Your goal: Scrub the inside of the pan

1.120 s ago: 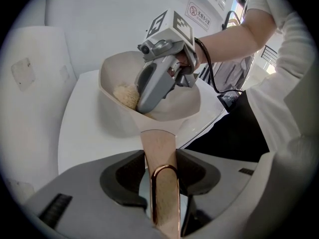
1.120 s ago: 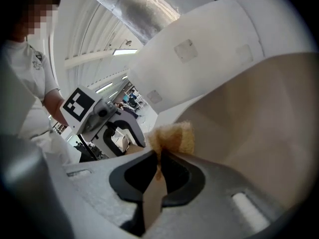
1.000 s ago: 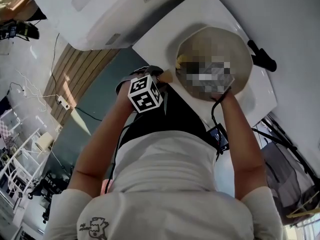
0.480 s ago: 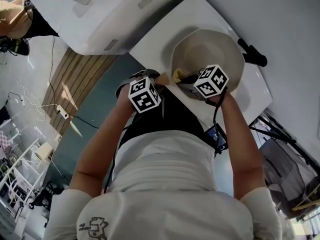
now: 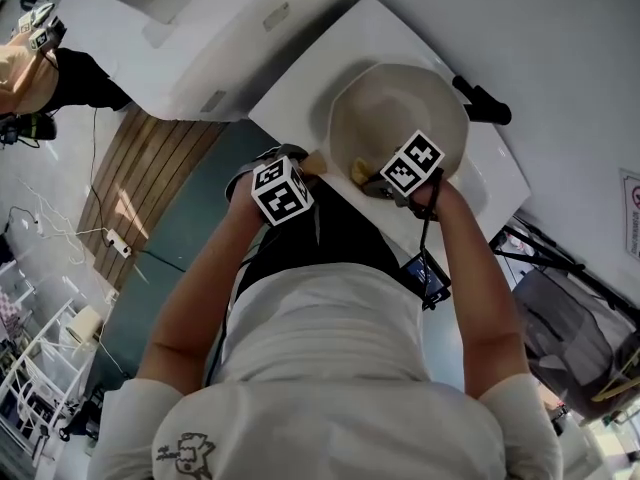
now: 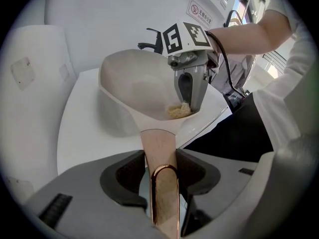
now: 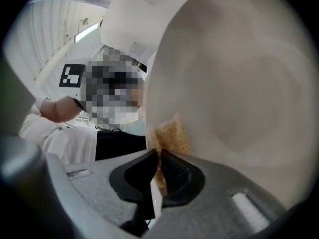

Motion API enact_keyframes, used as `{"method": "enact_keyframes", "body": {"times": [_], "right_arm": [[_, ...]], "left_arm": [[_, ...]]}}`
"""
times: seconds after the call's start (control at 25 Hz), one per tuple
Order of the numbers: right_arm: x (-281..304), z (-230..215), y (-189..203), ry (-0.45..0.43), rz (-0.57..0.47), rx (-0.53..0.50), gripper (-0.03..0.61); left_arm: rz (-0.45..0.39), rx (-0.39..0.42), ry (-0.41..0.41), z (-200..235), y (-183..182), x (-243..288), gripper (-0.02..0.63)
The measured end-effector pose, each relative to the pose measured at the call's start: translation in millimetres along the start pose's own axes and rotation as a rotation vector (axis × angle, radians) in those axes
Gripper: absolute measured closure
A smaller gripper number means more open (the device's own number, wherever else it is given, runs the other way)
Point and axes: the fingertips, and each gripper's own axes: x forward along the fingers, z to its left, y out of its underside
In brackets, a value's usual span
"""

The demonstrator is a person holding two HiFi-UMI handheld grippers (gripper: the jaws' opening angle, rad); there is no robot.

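A pale beige pan [image 5: 400, 108] sits tilted on the white counter. Its tan handle [image 6: 162, 183] runs between the jaws of my left gripper [image 6: 162, 169], which is shut on it. In the head view the left gripper [image 5: 303, 165] is at the pan's near left rim. My right gripper [image 5: 372, 180] reaches into the pan and is shut on a yellow scrub sponge [image 7: 169, 136]. The sponge [image 6: 178, 110] presses on the inner wall near the handle side. From the right gripper view the pan's inside [image 7: 239, 93] fills the frame beyond the right gripper [image 7: 160, 171].
The white counter [image 5: 300, 78] carries the pan, with a black fixture [image 5: 482, 101] just past its far rim. A large white unit [image 5: 200, 28] stands at the left. Another person [image 5: 30, 68] is at the far left over the floor.
The right gripper has slid the sponge from higher on the pan's wall toward the near rim by the handle. The left gripper keeps its hold on the handle.
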Motion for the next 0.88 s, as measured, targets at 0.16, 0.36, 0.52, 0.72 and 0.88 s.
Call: {"method": "enact_keyframes", "body": {"times": [0.16, 0.36, 0.52, 0.72, 0.88], "right_arm": [[-6.3, -13.6, 15.7, 0.067, 0.092, 0.049, 0.552], [-18.3, -34.7, 38.0, 0.158, 0.2, 0.122, 0.552], [-30.1, -48.4, 52.3, 0.212, 0.285, 0.14, 0.552], [-42.0, -61.4, 65.1, 0.285, 0.411, 0.133, 0.554], [-52.3, -71.2, 73.4, 0.368, 0.558, 0.079, 0.554]], "left_arm": [[-0.002, 0.006, -0.003, -0.8, -1.2, -0.9, 0.426], [-0.009, 0.007, -0.011, -1.0, -0.1, -2.8, 0.426], [-0.01, 0.013, -0.009, -0.5, -0.4, -3.0, 0.426], [-0.012, 0.022, -0.003, -2.5, -0.4, -2.9, 0.426], [-0.013, 0.022, 0.006, -3.8, 0.4, -1.3, 0.426]]}}
